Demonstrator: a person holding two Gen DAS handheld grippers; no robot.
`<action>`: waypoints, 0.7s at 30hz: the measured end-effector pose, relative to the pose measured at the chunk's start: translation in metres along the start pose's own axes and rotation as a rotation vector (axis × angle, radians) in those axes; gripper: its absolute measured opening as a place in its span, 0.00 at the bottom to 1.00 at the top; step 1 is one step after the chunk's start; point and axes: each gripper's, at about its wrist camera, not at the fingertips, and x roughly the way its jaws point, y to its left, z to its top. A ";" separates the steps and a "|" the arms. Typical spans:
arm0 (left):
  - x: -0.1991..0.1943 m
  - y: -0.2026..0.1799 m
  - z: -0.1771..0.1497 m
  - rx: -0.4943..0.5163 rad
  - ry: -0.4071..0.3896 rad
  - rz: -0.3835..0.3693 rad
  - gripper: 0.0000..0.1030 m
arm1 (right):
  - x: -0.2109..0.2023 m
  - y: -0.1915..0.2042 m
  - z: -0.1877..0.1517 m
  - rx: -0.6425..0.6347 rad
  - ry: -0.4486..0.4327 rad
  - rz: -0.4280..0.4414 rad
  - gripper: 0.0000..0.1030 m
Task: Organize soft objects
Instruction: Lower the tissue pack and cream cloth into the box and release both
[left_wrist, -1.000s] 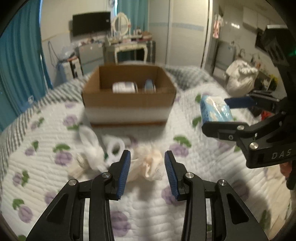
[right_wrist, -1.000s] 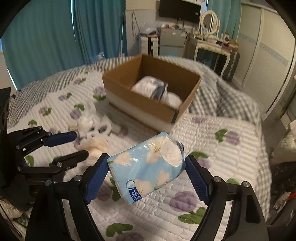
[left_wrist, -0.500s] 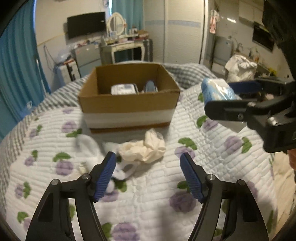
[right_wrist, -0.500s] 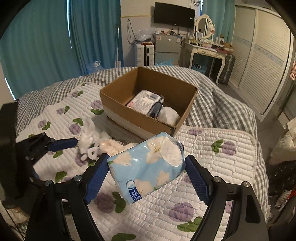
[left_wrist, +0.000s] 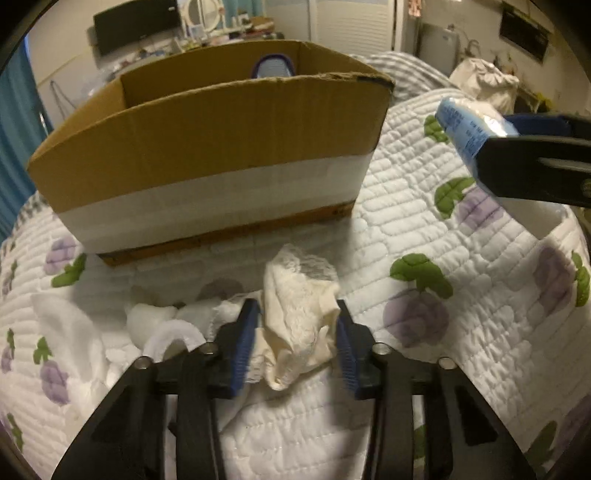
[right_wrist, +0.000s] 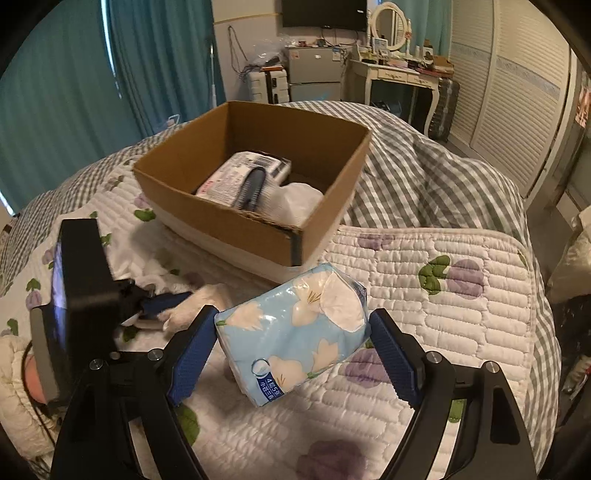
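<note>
Beside the brown cardboard box (left_wrist: 207, 147), the left gripper (left_wrist: 295, 343) pinches a crumpled cream cloth (left_wrist: 299, 321) while the right gripper (right_wrist: 291, 354) clamps a blue floral tissue pack (right_wrist: 295, 332).

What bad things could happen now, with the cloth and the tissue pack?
The left gripper pinches only part of the cream cloth, so it might slip free, or drag along the white pieces lying against it.

The right gripper holds the tissue pack tilted in the air, beside the cardboard box, not over it. Released here, it would probably land on the quilt.
</note>
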 end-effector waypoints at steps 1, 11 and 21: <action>-0.005 0.001 0.001 -0.004 -0.013 -0.010 0.28 | 0.001 -0.002 0.000 0.004 -0.001 -0.002 0.81; -0.121 0.024 0.049 -0.019 -0.269 -0.061 0.25 | -0.032 0.002 0.049 -0.009 -0.119 -0.034 0.80; -0.109 0.086 0.123 -0.092 -0.309 0.015 0.25 | -0.020 0.009 0.136 0.051 -0.248 -0.044 0.81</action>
